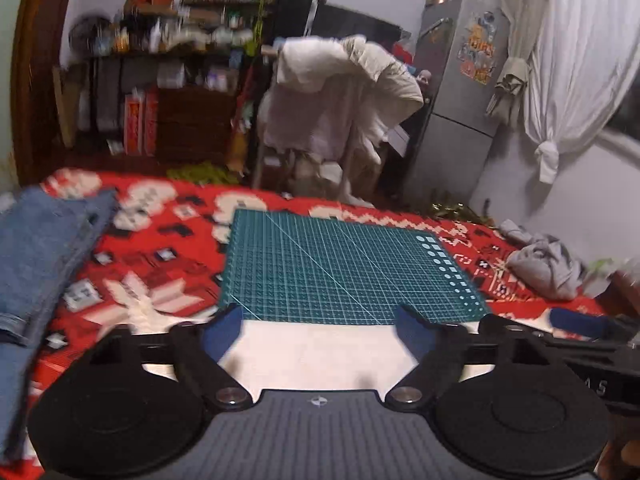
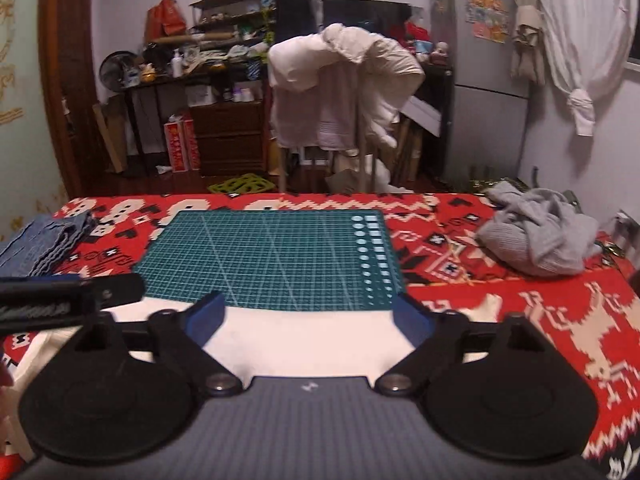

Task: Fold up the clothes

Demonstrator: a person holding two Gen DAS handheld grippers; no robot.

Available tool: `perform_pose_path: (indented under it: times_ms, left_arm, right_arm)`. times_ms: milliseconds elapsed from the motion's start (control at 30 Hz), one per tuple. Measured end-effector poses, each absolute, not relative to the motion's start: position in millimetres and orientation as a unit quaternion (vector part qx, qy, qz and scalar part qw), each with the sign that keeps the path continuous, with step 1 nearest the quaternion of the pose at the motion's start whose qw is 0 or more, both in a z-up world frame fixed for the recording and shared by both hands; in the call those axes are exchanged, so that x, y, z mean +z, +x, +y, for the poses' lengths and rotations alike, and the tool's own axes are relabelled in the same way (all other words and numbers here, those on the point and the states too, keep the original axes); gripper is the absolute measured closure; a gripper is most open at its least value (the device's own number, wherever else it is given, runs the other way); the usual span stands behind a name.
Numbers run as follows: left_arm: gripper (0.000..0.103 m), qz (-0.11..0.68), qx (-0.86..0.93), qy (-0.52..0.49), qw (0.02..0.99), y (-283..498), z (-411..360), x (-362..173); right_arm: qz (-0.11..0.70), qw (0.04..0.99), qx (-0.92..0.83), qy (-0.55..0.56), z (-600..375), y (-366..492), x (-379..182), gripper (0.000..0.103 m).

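Note:
A white garment (image 1: 316, 344) (image 2: 308, 336) lies flat at the near edge of the green cutting mat (image 1: 340, 264) (image 2: 272, 256) on the red patterned bedspread. My left gripper (image 1: 318, 320) hangs open just above the white cloth, blue pads wide apart, nothing between them. My right gripper (image 2: 308, 312) is open too, over the same cloth. Blue jeans (image 1: 36, 264) (image 2: 44, 240) lie folded at the left. A crumpled grey garment (image 1: 548, 264) (image 2: 536, 236) sits at the right. The right gripper's blue tip (image 1: 576, 320) shows at the left wrist view's right edge.
The red bedspread (image 2: 500, 312) covers the bed. Beyond it stand a rack draped with white towels (image 2: 344, 92), a cluttered shelf (image 2: 224, 64), a grey fridge (image 2: 480, 80) and a knotted white curtain (image 2: 580, 48). The left gripper's black body (image 2: 64, 296) crosses the right wrist view's left side.

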State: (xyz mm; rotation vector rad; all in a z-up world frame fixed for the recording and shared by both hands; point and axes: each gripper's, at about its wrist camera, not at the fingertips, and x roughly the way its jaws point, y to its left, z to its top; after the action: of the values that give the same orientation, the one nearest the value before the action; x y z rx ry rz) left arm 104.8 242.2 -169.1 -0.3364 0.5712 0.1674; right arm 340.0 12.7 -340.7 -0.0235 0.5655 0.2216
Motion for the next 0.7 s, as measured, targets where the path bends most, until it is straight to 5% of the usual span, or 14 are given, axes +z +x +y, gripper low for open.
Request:
perform_pose_path:
  times_ms: [133, 267, 700]
  left_arm:
    - [0.084, 0.302, 0.087, -0.216, 0.925, 117.7, 262.9, -180.6]
    - [0.095, 0.301, 0.086, -0.262, 0.913, 121.7, 281.4, -185.0]
    - [0.102, 0.303, 0.134, -0.35, 0.876, 110.7, 333.2, -200.9]
  right_arm:
    - [0.301, 0.943, 0.142, -0.025, 26.8, 357.1, -348.4, 0.077]
    - [0.315, 0.933, 0.173, -0.008, 42.8, 369.9, -353.9, 0.096]
    - [0.351, 0.921, 0.165, 0.042, 34.6, 392.6, -371.0, 0.096]
